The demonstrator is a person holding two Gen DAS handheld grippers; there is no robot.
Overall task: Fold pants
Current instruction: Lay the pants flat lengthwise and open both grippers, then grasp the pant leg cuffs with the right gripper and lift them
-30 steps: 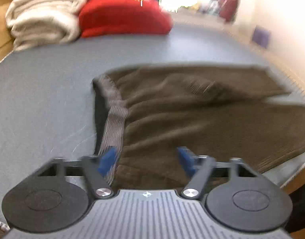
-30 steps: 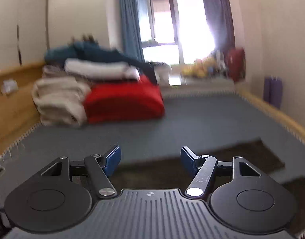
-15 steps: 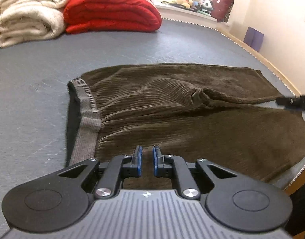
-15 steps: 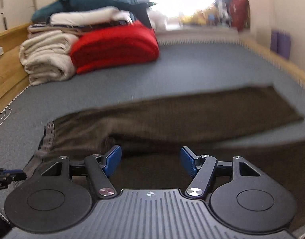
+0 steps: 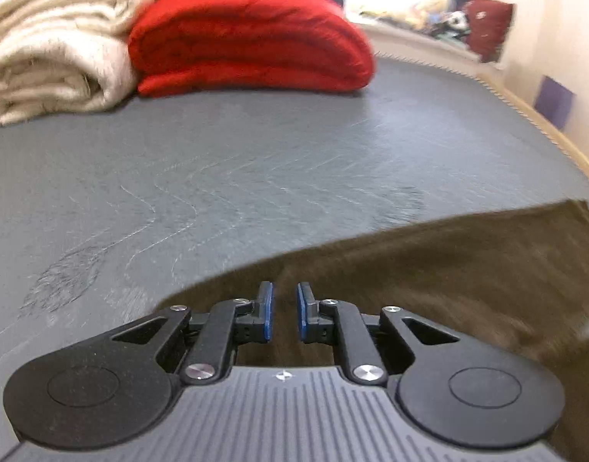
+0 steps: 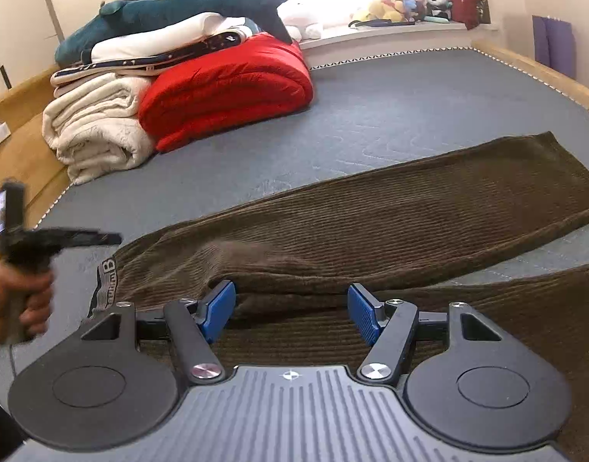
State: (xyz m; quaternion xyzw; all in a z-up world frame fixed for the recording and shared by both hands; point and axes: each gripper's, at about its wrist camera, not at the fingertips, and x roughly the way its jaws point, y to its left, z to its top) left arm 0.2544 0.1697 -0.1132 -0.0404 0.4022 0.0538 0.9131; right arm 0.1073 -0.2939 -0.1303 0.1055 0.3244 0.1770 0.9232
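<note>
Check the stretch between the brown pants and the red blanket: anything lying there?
Nothing. In the right wrist view only bare grey mattress separates the brown pants from the red blanket.

Taking the red quilt (image 6: 225,88) as my landmark: between it and the pants (image 6: 371,215) I see open grey mattress (image 6: 410,115), room for either tool to sweep. Left of the quilt the cream blanket roll (image 6: 98,131) blocks that corner. Nearer me and left of the quilt, the left gripper (image 6: 102,238) hangs over the waistband (image 6: 107,285).
</note>
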